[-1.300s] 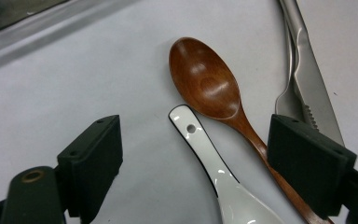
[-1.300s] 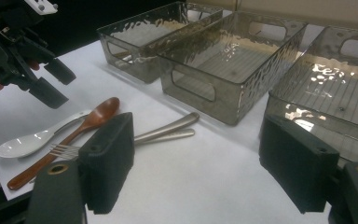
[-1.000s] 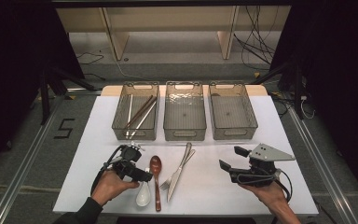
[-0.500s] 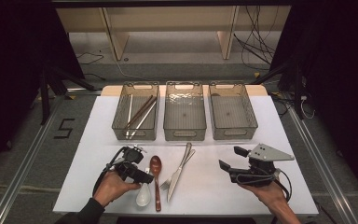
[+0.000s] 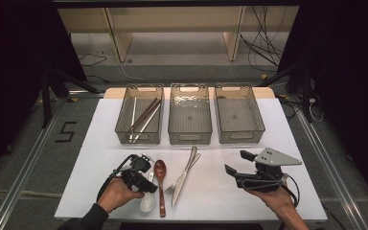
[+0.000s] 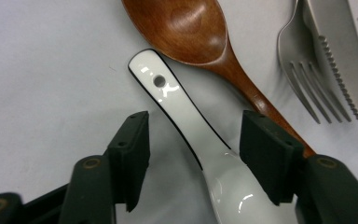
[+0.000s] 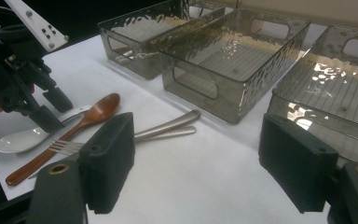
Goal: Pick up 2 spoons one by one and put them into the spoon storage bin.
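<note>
Chopsticks already lie in the left bin, but the white spoon, wooden spoon, fork and knife are all still on the table near that bin, so I judge most sorting remains. My left gripper straddles the white spoon's handle, its jaws just closing but not yet pressing; compared with a second ago they are narrower. My right gripper, well right of the bin, hangs wide open and empty.

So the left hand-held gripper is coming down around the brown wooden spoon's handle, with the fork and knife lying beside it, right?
Not quite. The left hand-held gripper has its jaws, which have just been closing, around the white ceramic spoon, not yet pressing on it. The wooden spoon, fork and knife lie beside it, as the left gripper view shows.
</note>
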